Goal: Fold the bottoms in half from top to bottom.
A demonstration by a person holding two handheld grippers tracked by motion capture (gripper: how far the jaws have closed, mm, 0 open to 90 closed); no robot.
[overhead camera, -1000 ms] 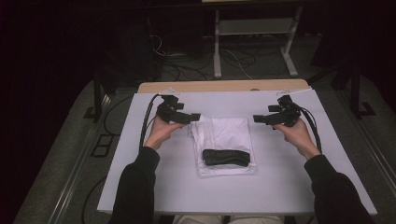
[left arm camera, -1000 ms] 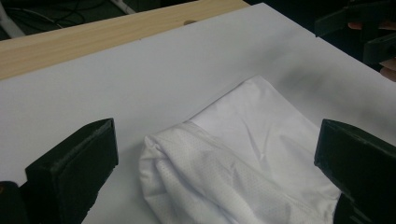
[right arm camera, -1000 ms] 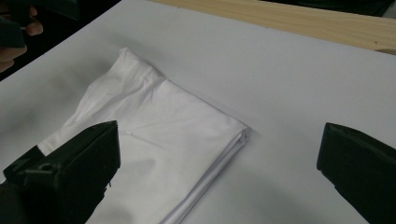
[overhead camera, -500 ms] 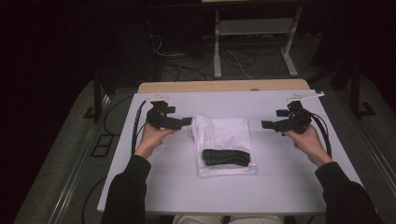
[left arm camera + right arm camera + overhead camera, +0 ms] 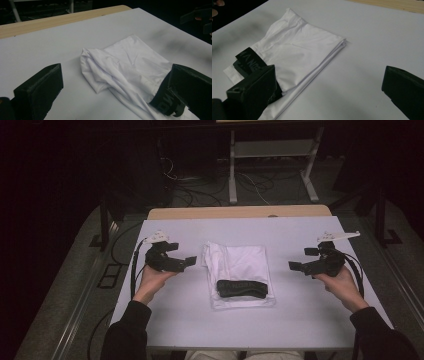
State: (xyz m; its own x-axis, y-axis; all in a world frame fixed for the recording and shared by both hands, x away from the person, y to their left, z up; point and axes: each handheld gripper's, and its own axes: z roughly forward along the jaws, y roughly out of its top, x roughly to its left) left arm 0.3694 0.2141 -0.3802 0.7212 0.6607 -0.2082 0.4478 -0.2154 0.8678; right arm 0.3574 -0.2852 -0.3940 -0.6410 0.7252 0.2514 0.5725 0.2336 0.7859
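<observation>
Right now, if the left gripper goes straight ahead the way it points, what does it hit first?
Probably the folded white garment. The left gripper has its jaws open and aimed at the garment's bunched near edge, with bare table between. Its height above the table is unclear, so it might pass over the cloth.

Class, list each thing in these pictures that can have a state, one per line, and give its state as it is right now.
White garment: folded, lying flat on the table, one far corner bunched up.
Black band: lying across the near end of the white garment, with lettering too small to read.
Left tool: open, holding nothing, beside the garment and apart from it.
Right tool: open, holding nothing, apart from the garment.
Table: covered by a white sheet.
</observation>
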